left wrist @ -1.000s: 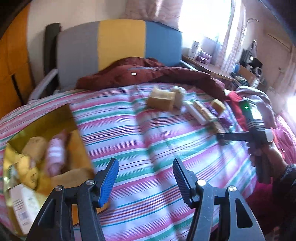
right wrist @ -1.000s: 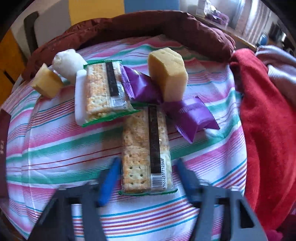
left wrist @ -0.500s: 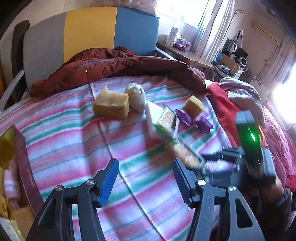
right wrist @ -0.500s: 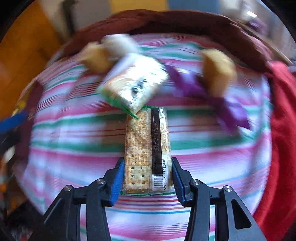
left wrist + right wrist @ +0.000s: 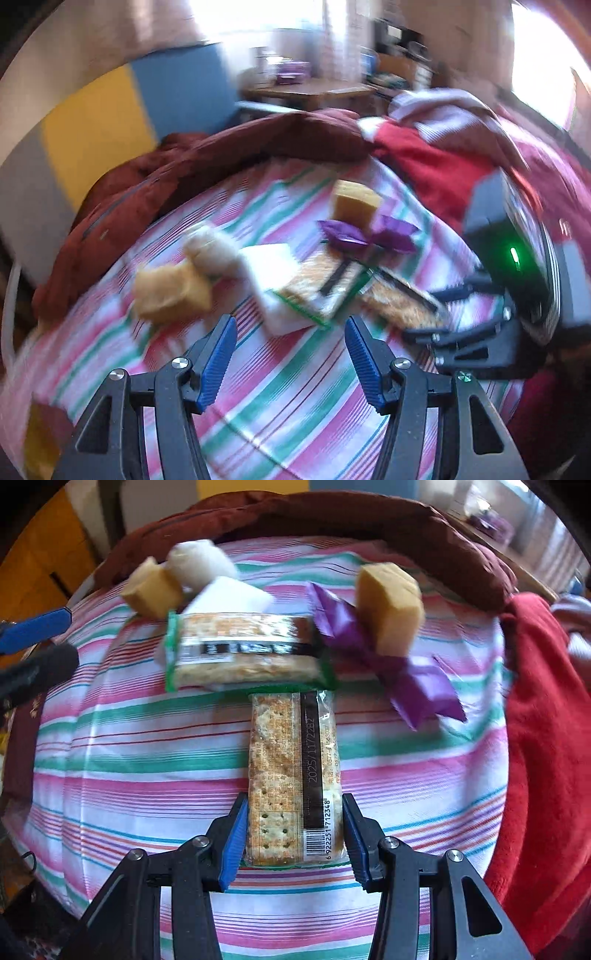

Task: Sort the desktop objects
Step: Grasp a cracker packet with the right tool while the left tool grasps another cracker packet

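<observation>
Between the blue pads of the right gripper [image 5: 293,840] lies the near end of a cracker packet [image 5: 293,775] on the striped cloth [image 5: 147,768] — its long axis runs straight away from the jaws, which clamp its sides. Well to one side, the left gripper [image 5: 290,356] hangs half open and empty, short of the second cracker packet [image 5: 325,284] — so the right is nearer

The right claw [image 5: 293,843] has its blue pads pressed against the two long sides of a cracker packet [image 5: 293,782], at the barcode end. The packet lies lengthwise on a striped bedsheet [image 5: 147,768], pointing away from the camera. Its far end touches a second cracker packet [image 5: 243,651] lying crosswise. Behind that second packet sits a white block [image 5: 231,596], with a yellow sponge [image 5: 153,589] and a white ball [image 5: 197,563] just beside it toward the bed's far left. To the right, a purple wrapper [image 5: 399,664] lies against another yellow sponge [image 5: 388,607]. A dark red jacket [image 5: 332,517] runs along the far edge, a red cloth [image 5: 546,738] along the right edge. The left claw's blue pad [image 5: 35,629] shows at the left edge.
</observation>
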The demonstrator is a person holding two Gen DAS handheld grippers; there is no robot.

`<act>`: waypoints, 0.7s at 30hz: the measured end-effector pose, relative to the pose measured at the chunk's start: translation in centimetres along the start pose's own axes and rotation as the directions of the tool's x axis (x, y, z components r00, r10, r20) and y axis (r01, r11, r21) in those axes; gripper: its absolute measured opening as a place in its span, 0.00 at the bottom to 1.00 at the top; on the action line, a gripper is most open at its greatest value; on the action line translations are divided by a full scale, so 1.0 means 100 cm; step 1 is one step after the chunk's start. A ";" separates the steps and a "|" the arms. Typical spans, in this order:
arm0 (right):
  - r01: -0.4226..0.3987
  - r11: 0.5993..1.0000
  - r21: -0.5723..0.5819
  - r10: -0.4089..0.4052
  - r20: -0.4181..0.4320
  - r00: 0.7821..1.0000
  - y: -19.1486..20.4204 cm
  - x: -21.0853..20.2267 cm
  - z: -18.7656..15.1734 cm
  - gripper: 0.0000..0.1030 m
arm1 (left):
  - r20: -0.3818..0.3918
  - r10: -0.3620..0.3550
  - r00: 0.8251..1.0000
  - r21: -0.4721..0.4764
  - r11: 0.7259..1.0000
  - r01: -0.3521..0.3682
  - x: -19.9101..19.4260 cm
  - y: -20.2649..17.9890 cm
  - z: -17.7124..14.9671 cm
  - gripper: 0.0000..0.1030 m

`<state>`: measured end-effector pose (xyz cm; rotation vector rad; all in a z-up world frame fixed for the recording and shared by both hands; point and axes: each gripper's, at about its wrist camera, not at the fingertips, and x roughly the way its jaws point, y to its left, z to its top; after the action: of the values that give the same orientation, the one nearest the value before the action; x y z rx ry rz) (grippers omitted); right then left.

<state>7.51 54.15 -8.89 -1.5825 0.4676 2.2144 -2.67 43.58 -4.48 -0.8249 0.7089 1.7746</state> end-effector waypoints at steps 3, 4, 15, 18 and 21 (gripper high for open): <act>0.000 0.999 0.033 0.000 -0.002 1.000 -0.009 0.000 -0.002 0.47 | -0.005 -0.020 1.000 0.133 0.991 0.021 0.012 -0.015 0.008 0.61; -0.001 0.999 0.036 0.001 -0.002 1.000 -0.009 0.000 -0.001 0.47 | -0.016 -0.027 1.000 0.180 0.983 0.029 0.018 -0.021 0.012 0.62; -0.026 0.998 0.051 0.026 0.002 1.000 -0.032 -0.012 -0.006 0.47 | -0.181 -0.037 0.983 0.379 0.920 0.105 0.085 -0.033 0.039 0.72; -0.026 0.998 0.051 0.026 0.004 1.000 -0.033 -0.014 -0.006 0.47 | -0.204 -0.034 0.978 0.383 0.917 0.112 0.096 -0.031 0.043 0.72; -0.025 0.998 0.052 0.025 0.004 1.000 -0.034 -0.014 -0.006 0.48 | -0.210 -0.020 0.977 0.403 0.909 0.106 0.105 -0.033 0.041 0.71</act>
<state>10.09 56.66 -7.89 -1.5540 0.5426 2.2044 -3.08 53.44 -10.72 -0.7305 1.1346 1.4198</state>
